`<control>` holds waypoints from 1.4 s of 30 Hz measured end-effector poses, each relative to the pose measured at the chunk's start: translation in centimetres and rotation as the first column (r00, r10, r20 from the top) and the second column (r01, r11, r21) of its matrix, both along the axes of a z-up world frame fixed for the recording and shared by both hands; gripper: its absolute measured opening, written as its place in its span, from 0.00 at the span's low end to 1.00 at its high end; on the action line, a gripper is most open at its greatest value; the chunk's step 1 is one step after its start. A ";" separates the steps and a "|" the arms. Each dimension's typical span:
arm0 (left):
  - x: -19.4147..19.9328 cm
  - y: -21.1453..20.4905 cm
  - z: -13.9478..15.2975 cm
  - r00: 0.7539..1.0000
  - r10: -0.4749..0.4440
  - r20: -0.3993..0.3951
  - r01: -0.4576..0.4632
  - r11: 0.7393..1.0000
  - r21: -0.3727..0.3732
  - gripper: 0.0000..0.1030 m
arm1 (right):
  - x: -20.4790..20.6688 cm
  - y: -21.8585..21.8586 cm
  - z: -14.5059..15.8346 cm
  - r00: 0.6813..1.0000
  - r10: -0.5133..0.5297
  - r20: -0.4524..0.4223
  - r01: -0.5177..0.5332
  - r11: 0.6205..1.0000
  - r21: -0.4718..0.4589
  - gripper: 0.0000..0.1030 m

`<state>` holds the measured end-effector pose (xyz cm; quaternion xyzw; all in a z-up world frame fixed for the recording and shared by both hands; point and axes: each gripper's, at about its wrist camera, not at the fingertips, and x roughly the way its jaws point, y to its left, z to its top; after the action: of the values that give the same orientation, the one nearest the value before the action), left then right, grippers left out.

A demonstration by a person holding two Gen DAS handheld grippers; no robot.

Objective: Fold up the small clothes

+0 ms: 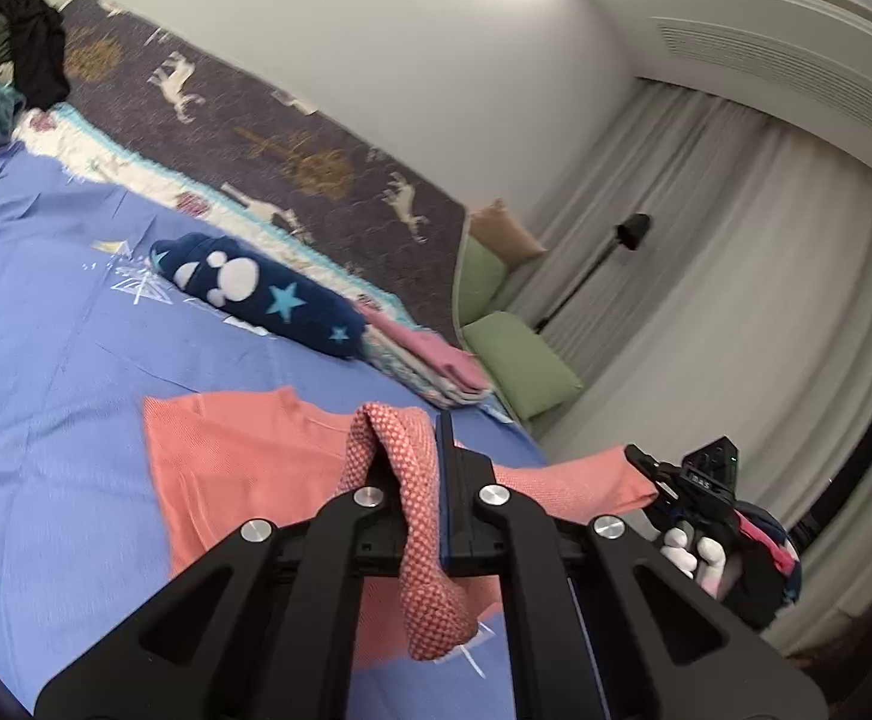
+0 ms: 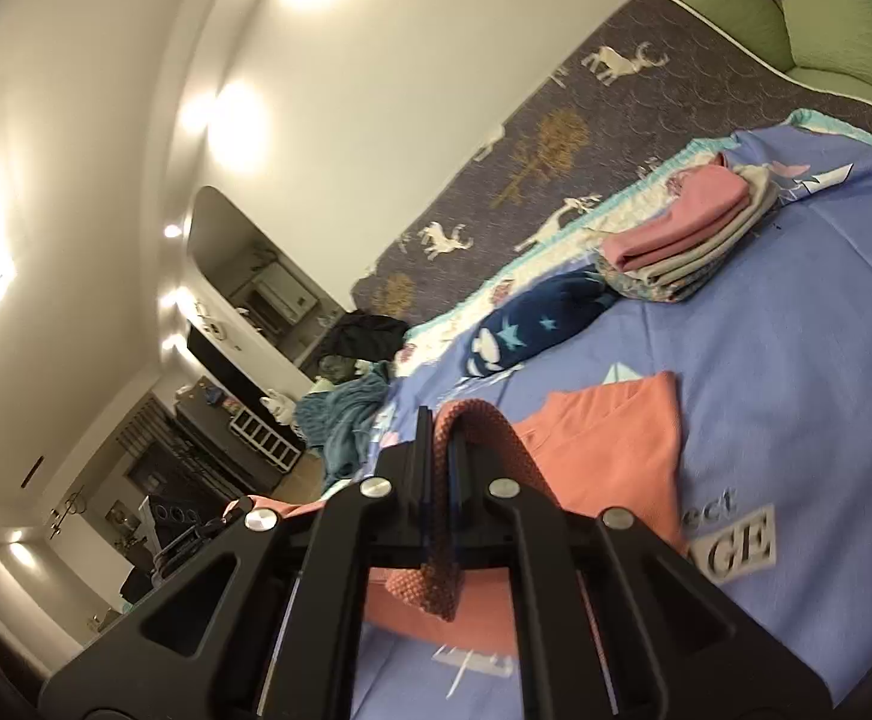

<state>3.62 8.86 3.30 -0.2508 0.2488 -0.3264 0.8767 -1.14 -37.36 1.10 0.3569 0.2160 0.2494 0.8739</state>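
The blue bedsheet (image 2: 796, 390) carries the only clear lettering: block capitals "AGE" in a pale box, with the letters "ect" in dark print just above it (both are the cut-off ends of longer words). In the left wrist view the same print on the sheet shows only "GE" at the picture's edge. Small white characters on the right gripper (image 1: 646, 468), past the sheet's far edge in that view, look like "DAS" but are too small to be sure.

Small garment (image 1: 226, 468) on bedsheet (image 1: 46, 300), rolled cloth (image 1: 262, 294) behind it, folded stack (image 1: 436, 360) right of roll

Printed lettering (image 2: 730, 534) on the blue sheet (image 2: 796, 390) is cut off.
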 end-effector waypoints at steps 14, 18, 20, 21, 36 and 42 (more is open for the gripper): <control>13.6 -0.1 -12.4 0.930 0.080 -0.360 -0.041 0.993 0.114 0.09 | 13.9 0.8 -11.0 0.926 -0.055 -0.373 0.011 0.993 -0.120 0.14; 13.0 0.7 -12.2 0.934 0.077 -0.348 -0.043 0.994 0.104 0.15 | 13.3 0.1 -11.4 0.916 -0.048 -0.399 0.008 0.995 -0.103 0.21; 12.3 1.1 -11.7 0.939 0.075 -0.335 -0.044 0.994 0.100 0.18 | 12.8 0.0 -10.9 0.920 -0.047 -0.389 0.003 0.994 -0.113 0.27; 12.0 1.2 -11.5 0.942 0.073 -0.329 -0.042 0.994 0.101 0.18 | 12.4 0.2 -10.5 0.924 -0.044 -0.381 -0.005 0.992 -0.126 0.28; 11.1 1.7 -8.5 0.959 0.036 -0.282 -0.034 0.999 0.013 0.05 | 11.0 1.5 -6.3 0.956 0.009 -0.292 -0.042 0.994 -0.106 0.03; 17.1 2.1 -8.9 0.905 0.278 -0.322 -0.251 0.960 0.123 0.29 | 16.3 -0.6 -5.3 0.948 -0.163 -0.273 0.132 0.983 -0.128 0.40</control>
<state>20.70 11.00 -5.55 -0.2993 0.3710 -0.1468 0.8667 15.18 -37.98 -4.18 0.3560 0.3242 0.1178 0.8685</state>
